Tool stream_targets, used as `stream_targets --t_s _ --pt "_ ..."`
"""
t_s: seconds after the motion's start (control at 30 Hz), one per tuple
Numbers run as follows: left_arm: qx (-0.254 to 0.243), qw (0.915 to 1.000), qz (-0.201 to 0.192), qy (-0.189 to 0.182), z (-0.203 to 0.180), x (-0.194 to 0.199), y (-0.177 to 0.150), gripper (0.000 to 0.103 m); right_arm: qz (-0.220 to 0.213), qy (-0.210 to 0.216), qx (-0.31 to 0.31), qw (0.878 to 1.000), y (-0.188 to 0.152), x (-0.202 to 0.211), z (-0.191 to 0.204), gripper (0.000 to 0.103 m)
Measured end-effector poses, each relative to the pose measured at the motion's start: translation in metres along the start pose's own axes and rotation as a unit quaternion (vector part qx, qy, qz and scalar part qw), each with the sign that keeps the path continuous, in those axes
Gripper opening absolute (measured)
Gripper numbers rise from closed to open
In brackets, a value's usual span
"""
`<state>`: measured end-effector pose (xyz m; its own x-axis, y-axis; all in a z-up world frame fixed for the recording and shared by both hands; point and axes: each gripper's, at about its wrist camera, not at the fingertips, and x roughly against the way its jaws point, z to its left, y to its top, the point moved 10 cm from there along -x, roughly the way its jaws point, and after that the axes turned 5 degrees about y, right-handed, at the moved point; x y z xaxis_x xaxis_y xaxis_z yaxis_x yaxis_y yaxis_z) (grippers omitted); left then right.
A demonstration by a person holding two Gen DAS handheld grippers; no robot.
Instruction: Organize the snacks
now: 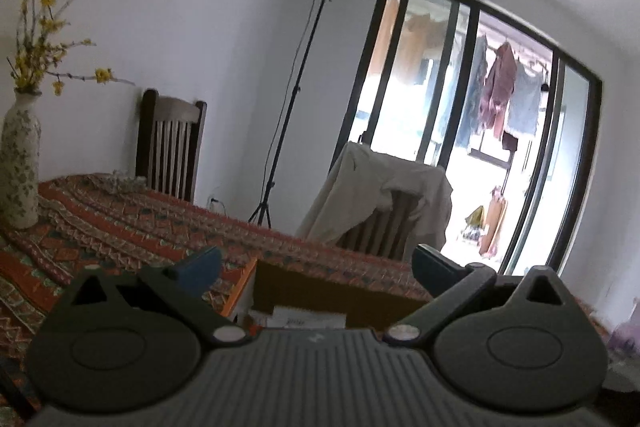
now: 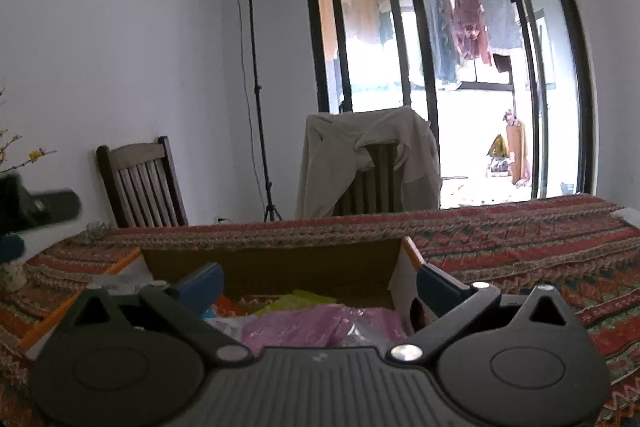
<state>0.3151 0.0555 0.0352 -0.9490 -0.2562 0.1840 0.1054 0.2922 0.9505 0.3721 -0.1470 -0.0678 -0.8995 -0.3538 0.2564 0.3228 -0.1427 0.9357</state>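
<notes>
An open cardboard box sits on the patterned tablecloth right below my right gripper. Inside lie a pink snack packet and a yellow-green packet, partly hidden by the gripper body. My right gripper is open and empty, its blue fingers wide apart over the box. My left gripper is open and empty above the same box, whose contents are mostly hidden. The left gripper also shows blurred at the left edge of the right wrist view.
A flowered vase with yellow blossoms stands on the table's left. Two wooden chairs stand behind the table, one draped with a beige garment. A light stand and glass doors are beyond. A purple packet lies at the right.
</notes>
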Motion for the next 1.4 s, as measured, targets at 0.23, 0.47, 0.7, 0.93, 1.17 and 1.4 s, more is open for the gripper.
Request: stream_targets --t_s 0.23,0.47,0.7,0.93,1.17,1.4 --pt "-0.019 0.9992 0.014 -0.033 -0.005 0.05 0.016 0.103 -0.008 -0.012 0.01 1.0 0.012 0.051 0.0 0.103" --pt "-0.058 0.9972 0.009 -0.046 0.0 0.115 0.008 0.103 -0.012 0.003 0.021 1.0 0.001 0.124 0.006 0.103" --pt "-0.079 0.9945 0.044 -0.054 0.017 0.164 -0.026 0.103 0.004 0.011 0.028 1.0 -0.033 0.179 0.012 0.103" --pt "-0.092 0.9911 0.088 -0.04 0.039 0.188 -0.069 0.103 0.035 0.022 0.016 0.999 -0.071 0.211 0.016 0.103" --pt "-0.106 0.9884 0.105 -0.024 0.051 0.201 -0.095 0.103 0.066 0.03 0.015 0.997 -0.103 0.222 0.024 0.103" --pt "-0.107 0.9868 0.119 -0.024 0.055 0.202 -0.108 0.103 0.08 0.032 0.015 0.996 -0.111 0.22 0.026 0.103"
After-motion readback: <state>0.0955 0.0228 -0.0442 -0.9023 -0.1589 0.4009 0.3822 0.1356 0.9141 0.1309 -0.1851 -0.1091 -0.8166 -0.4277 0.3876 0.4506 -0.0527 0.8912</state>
